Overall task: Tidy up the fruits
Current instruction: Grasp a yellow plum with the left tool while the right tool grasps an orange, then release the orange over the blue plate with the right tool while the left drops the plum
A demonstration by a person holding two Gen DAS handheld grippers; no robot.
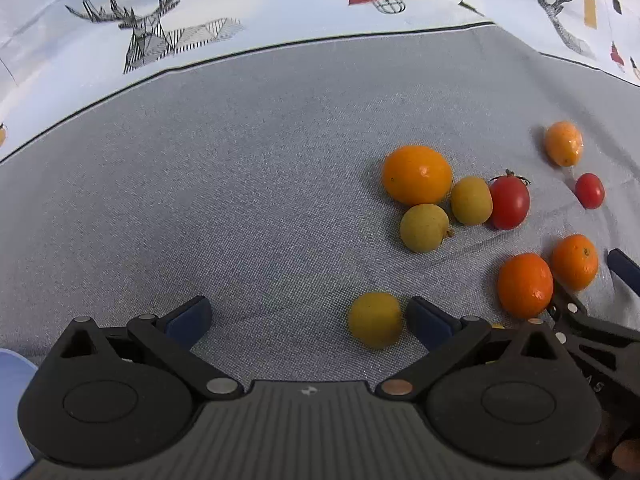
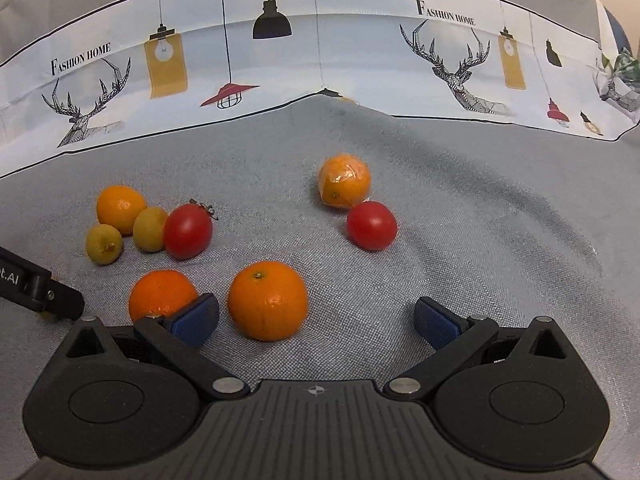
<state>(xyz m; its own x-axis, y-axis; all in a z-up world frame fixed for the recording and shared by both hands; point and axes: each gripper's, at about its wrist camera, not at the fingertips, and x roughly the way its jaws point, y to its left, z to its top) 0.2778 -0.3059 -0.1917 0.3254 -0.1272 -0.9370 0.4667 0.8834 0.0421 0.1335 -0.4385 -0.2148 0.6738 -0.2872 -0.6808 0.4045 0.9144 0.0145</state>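
Several fruits lie on a grey cloth (image 1: 240, 200). My left gripper (image 1: 310, 320) is open low over the cloth; a yellow-green fruit (image 1: 374, 320) lies between its fingers, close to the right pad (image 1: 430, 322). My right gripper (image 2: 316, 320) is also open, with an orange (image 2: 267, 300) on the cloth between its fingers, nearer the left pad (image 2: 196, 320). A second orange (image 2: 162, 294) sits just behind that pad. Further off are an orange (image 2: 121, 209), two yellow-green fruits (image 2: 150, 229) and a stemmed tomato (image 2: 187, 231) clustered together, a lone tomato (image 2: 371, 225) and a film-wrapped orange (image 2: 344, 180).
A white patterned tablecloth (image 2: 280, 60) with deer and lamps borders the grey cloth at the back. The left gripper's black body (image 2: 36, 284) shows at the left edge of the right wrist view. A light blue sleeve (image 1: 12, 400) is at the lower left.
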